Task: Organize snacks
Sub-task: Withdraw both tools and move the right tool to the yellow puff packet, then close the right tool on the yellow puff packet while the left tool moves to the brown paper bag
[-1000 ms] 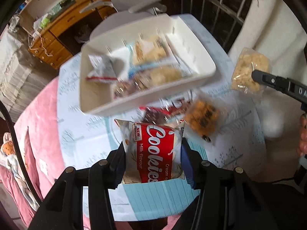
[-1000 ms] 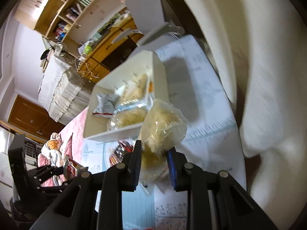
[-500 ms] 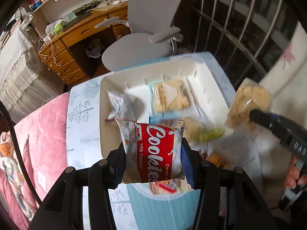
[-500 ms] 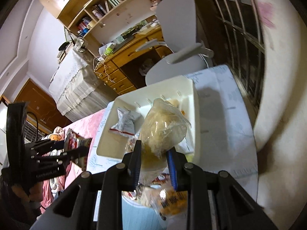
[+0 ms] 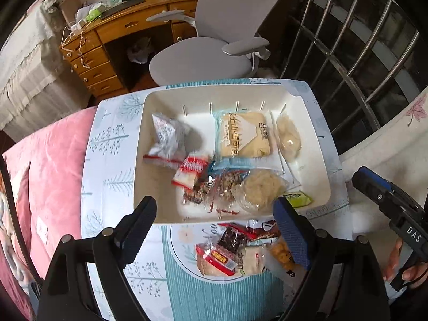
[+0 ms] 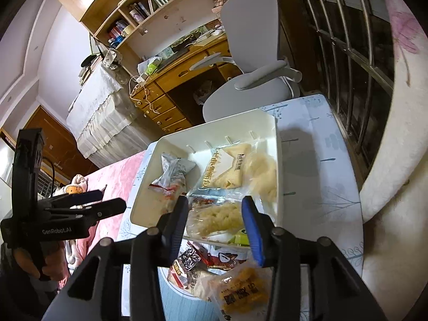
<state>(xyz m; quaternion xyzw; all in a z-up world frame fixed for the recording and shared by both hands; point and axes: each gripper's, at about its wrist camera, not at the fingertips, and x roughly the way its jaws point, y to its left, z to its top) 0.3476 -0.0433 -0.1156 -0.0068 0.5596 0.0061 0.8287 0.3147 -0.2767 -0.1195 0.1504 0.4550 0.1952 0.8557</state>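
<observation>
I am working over the tree-print tablecloth, where the white bin is sitting at the far side, already holding a bread packet, a silver pouch and several clear-wrapped snacks. I am holding my left gripper released and empty above the bin's near rim, and my right gripper likewise spread and carrying nothing. The remaining snacks are lying piled on the near side of the cloth: a red-labelled packet and an orange puff bag. I am judging that the next grasp should take one packet by its edge, lifting straight clear of its neighbours.
</observation>
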